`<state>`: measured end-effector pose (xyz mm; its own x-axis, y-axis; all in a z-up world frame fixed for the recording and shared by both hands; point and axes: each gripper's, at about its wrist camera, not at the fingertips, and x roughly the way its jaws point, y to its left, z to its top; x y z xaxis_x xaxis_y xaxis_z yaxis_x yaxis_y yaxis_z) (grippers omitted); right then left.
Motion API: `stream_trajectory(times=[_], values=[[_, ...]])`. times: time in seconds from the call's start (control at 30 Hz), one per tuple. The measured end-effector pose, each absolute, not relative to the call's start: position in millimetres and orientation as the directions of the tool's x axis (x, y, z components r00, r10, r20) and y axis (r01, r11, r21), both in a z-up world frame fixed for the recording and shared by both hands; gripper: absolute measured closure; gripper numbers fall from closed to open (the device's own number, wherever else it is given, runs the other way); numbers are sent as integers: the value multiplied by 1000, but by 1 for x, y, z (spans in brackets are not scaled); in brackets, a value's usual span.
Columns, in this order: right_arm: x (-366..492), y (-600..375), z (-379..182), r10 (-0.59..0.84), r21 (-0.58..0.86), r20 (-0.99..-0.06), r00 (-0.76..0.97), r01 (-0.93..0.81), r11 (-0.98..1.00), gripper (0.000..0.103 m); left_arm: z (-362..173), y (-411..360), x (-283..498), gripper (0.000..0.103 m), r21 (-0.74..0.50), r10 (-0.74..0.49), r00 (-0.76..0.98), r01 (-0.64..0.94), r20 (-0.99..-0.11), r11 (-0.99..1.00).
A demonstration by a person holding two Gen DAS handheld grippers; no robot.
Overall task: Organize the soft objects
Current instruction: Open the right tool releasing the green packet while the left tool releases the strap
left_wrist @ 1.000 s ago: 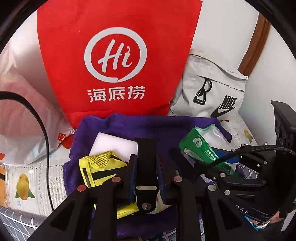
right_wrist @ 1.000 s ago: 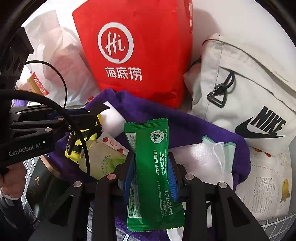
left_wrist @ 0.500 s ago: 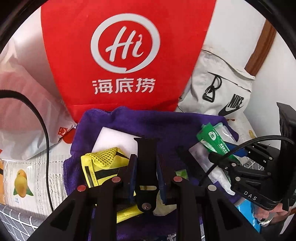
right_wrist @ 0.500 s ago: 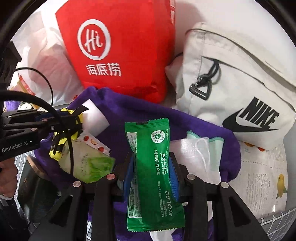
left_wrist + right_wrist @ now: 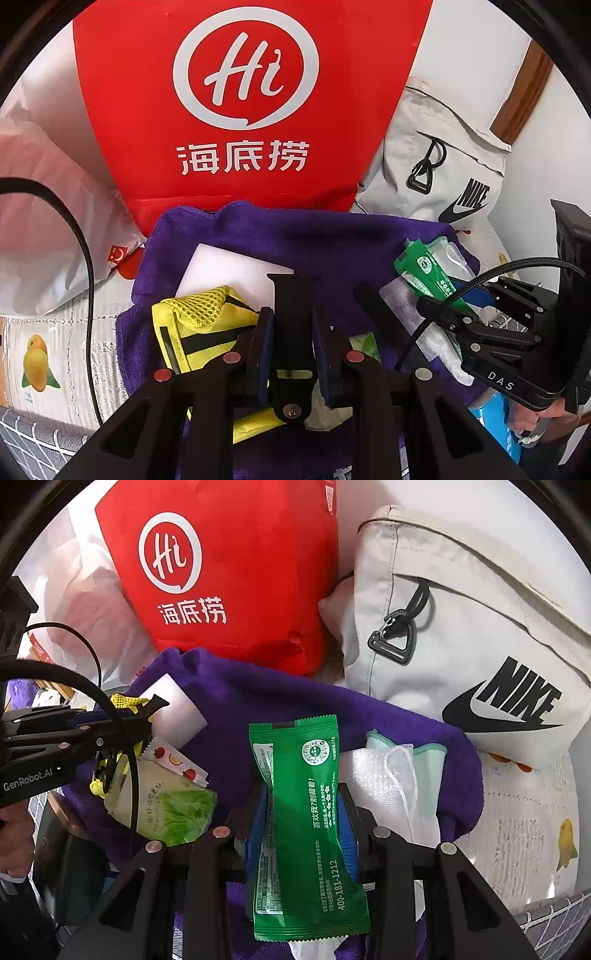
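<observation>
Above the purple towel [image 5: 258,694], left hand-held gripper [image 5: 291,332] clamped on black strap [image 5: 293,295], right hand-held gripper [image 5: 303,812] clamped on green packet [image 5: 306,812].

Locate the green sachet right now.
The green sachet sits centre-bottom of the right wrist view, clamped in the right gripper above the purple towel, left of the white face mask.

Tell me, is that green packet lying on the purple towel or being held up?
Held up. The right gripper pinches the green packet at its waist between blue pads, above the purple towel.
</observation>
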<state>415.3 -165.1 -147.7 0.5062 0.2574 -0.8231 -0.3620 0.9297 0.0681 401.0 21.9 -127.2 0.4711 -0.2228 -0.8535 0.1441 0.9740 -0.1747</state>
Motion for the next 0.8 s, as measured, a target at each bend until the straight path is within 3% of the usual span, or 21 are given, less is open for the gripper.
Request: stream_trajectory(times=[0.8], values=[[419, -171, -156, 257, 91, -847, 465, -350, 932, 62, -137, 18, 405, 82, -171, -218, 430, 146, -876, 974]])
